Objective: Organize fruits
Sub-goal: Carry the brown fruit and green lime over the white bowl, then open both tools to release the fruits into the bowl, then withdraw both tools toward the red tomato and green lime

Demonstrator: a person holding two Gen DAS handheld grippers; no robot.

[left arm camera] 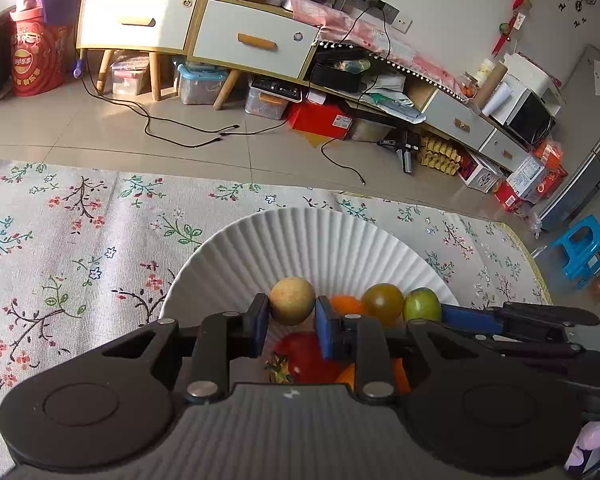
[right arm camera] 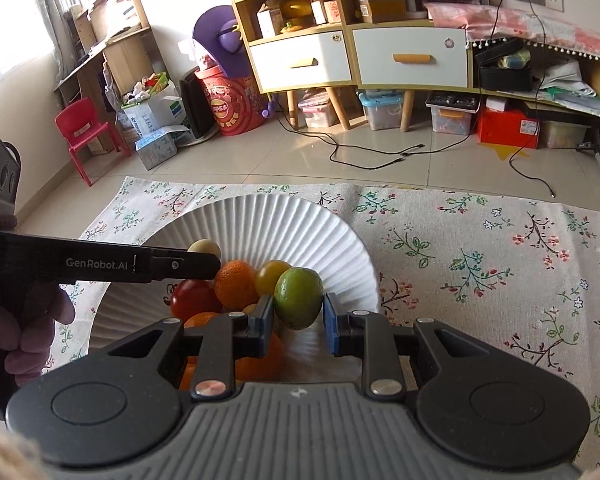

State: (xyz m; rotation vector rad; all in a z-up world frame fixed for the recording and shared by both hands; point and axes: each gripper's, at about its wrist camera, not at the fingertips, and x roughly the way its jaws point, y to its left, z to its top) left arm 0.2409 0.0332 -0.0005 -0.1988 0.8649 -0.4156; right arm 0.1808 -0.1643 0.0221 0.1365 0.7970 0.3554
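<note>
In the left wrist view the left gripper (left arm camera: 292, 322) holds its blue pads to either side of a pale yellow round fruit (left arm camera: 292, 301). The pads appear to touch its flanks, so it reads as a narrow hold on that fruit just above the white fluted plate (left arm camera: 260, 240). In the right wrist view the right gripper (right arm camera: 298, 320) brackets a green round fruit (right arm camera: 299, 297). The left pad touches it, but a thin gap shows at the right pad, so I cannot tell whether this one is truly clamped or only framed.

Both fruits look small, light and smooth-skinned — likely a little slippery, and soft enough to bruise under a hard squeeze. My judgement is that the best hold is across the widest part, pads level on opposite sides, with gentle pressure. A grip above or below the middle would probably squirt the fruit out.

The yellow fruit is matte, slightly speckled and nearly spherical. The green one is glossier, a touch oval, and shades to yellow on one side.

Just beyond the pads lies the heap on the plate — a red tomato (right arm camera: 191, 299) with a dried calyx, an orange (right arm camera: 236, 283), and an olive-yellow round fruit (right arm camera: 271, 276), all touching one another. More orange fruit sits partly hidden under the gripper bodies. The plate rests on a floral tablecloth (right arm camera: 480, 260). Farther off are the tiled floor and a yellow-framed cabinet (right arm camera: 360, 60).
</note>
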